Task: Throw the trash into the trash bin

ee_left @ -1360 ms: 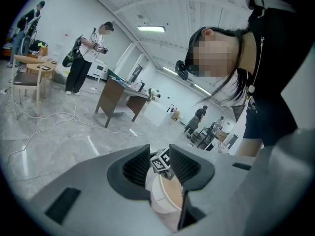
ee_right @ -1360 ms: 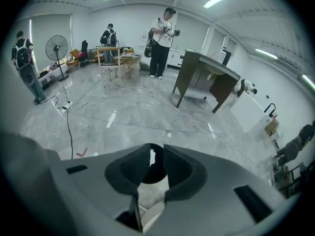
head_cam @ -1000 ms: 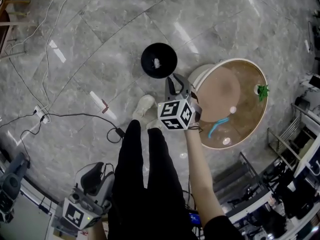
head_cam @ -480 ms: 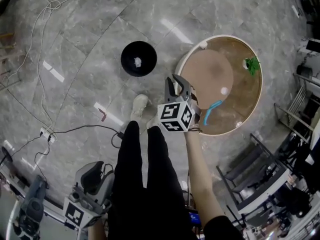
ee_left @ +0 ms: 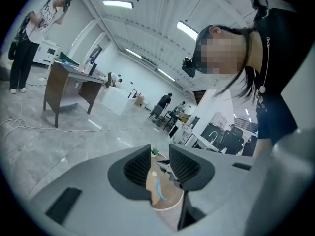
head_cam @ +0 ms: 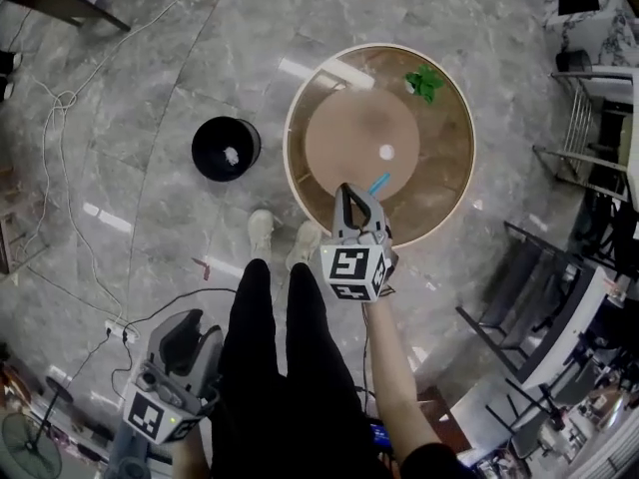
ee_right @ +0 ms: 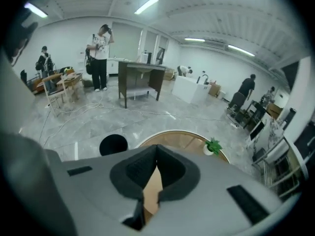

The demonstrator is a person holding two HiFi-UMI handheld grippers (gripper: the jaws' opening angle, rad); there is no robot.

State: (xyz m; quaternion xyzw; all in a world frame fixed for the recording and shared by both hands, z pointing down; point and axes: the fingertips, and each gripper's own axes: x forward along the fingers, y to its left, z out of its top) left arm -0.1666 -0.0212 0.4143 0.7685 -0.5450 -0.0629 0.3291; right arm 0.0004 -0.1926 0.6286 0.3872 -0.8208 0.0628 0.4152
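- Head view: the right gripper [head_cam: 348, 196] hovered over the near edge of the round table [head_cam: 339, 128], jaws together and empty; a blue strip [head_cam: 379, 183] lay just beyond its tips and a white ball [head_cam: 386, 152] a little farther on; the black trash bin [head_cam: 208, 148], with a white scrap [head_cam: 232, 155] inside, stood on the floor well to its left; the left gripper [head_cam: 186, 339] hung low beside the person's leg
- Left gripper view: its jaws stood apart with nothing between the pads; the table and the blue strip showed ahead through the gap
- Right gripper view: the pads touched, clamping nothing; the bin sat ahead to the left of the jaws, and a potted plant [ee_right: 213, 145] ahead to the right
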